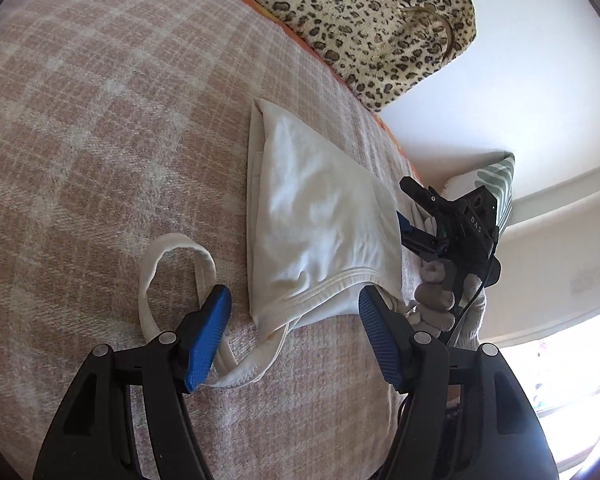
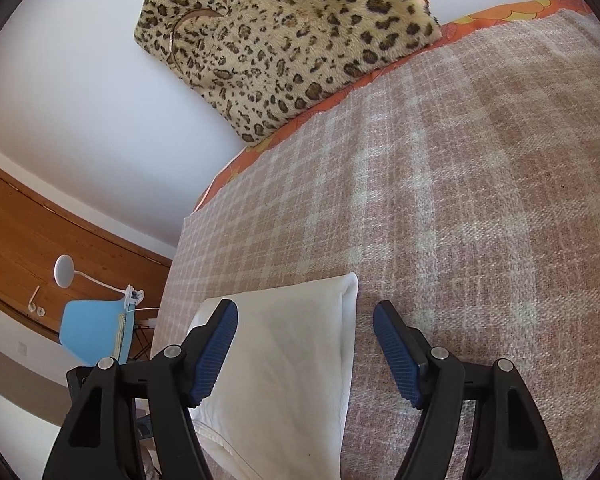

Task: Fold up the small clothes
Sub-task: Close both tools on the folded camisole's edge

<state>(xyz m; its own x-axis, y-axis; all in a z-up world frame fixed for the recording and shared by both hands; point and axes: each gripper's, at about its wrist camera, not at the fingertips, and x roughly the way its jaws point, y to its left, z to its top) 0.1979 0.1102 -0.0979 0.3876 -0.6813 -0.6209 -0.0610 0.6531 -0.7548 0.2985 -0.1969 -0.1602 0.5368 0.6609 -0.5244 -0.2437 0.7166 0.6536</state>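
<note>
White tank top (image 1: 320,216) half-folded on plaid blanket (image 1: 100,120), strap (image 1: 172,264) loose. Left gripper (image 1: 294,312) and right gripper (image 2: 305,320) both wide open, empty. Grab strap low, tuck flat over body.

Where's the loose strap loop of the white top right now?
In the left wrist view, the strap loop lies flat on the plaid blanket, left of the folded white top, its near end beside the open left tool's left finger.
</note>
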